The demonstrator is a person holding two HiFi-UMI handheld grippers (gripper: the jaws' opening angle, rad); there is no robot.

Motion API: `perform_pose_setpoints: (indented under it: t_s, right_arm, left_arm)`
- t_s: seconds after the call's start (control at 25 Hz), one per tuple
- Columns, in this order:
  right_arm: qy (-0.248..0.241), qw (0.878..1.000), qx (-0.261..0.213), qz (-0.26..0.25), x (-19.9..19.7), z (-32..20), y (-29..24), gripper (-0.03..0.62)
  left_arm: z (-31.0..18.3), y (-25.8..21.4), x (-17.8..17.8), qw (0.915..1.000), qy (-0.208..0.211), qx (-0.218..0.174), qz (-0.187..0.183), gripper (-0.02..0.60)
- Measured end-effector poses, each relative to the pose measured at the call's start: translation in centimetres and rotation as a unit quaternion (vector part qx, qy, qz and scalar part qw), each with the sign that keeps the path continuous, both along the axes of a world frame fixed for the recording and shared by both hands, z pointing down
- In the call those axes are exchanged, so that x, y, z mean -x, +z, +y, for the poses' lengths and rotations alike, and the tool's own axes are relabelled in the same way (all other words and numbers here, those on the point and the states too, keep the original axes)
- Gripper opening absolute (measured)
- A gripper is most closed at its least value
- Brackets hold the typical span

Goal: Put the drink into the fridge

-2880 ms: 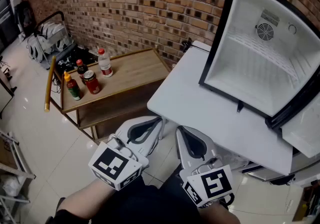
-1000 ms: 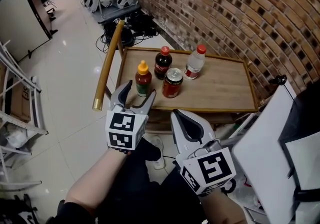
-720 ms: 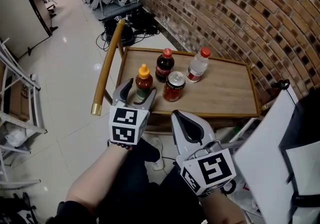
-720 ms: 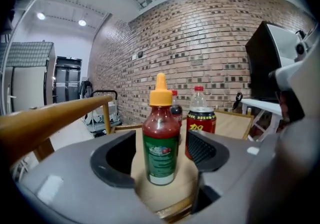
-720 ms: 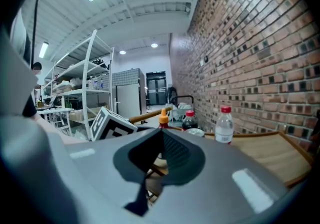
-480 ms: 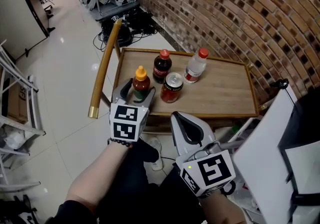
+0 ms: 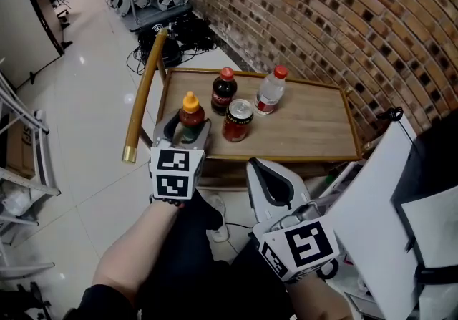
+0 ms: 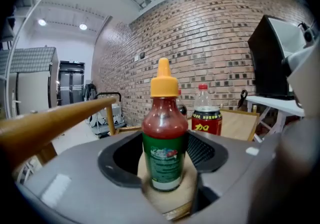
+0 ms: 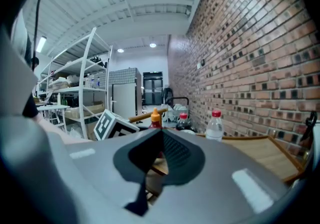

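Head view: wooden bench (image 7: 315, 125) in the upper middle carries four drinks. Left gripper (image 7: 187, 127) sits at the bench's near left edge, jaws spread either side of the orange-capped bottle (image 7: 190, 105). A red can (image 7: 237, 119), cola bottle (image 7: 222, 91) and water bottle (image 7: 269, 89) stand to its right. Right gripper (image 7: 262, 168) hangs at lower centre, off the bench.

Left gripper view: the orange-capped bottle stands upright on the bench, mid-frame between the parted jaws. The fridge (image 8: 267, 60) is at upper right.

Right gripper view: jaws pressed together, holding nothing.
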State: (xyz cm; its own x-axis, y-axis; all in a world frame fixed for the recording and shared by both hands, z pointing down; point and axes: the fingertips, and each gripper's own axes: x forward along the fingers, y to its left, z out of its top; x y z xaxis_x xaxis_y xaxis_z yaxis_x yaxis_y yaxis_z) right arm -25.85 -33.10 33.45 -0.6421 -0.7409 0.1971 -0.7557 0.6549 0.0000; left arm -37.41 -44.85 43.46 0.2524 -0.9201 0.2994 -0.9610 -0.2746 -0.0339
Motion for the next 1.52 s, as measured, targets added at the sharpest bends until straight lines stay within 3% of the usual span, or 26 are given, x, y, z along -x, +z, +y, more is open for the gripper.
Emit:
perform_pose_setpoints:
  t_s: [0.4, 0.8, 1.2, 1.52]
  right_arm:
    - [0.029, 0.999, -0.045, 0.002, -3.8, 4.7, -3.4, 0.0]
    - [0.102, 0.993, -0.064, 0.002, -11.0, 12.0, -4.6, 0.0]
    - [0.188, 0.98, -0.061, 0.006, -18.8, 21.6, -4.2, 0.0]
    - [0.259, 0.963, -0.072, 0.017, -24.6, 29.3, -4.9, 0.0]
  left_arm:
    - [4.3, -6.2, -4.3, 0.9978, 0.045, -0.049, -0.001, 0.281]
    - [11.4, -9.8, -14.8, 0.9857, 0.153, -0.07, 0.017, 0.281]
    - [20.8, -10.4, -25.9, 0.9615, 0.267, -0.059, 0.028, 0.281]
    - [28.5, -12.0, -34.5, 0.9305, 0.359, -0.064, 0.036, 0.281]
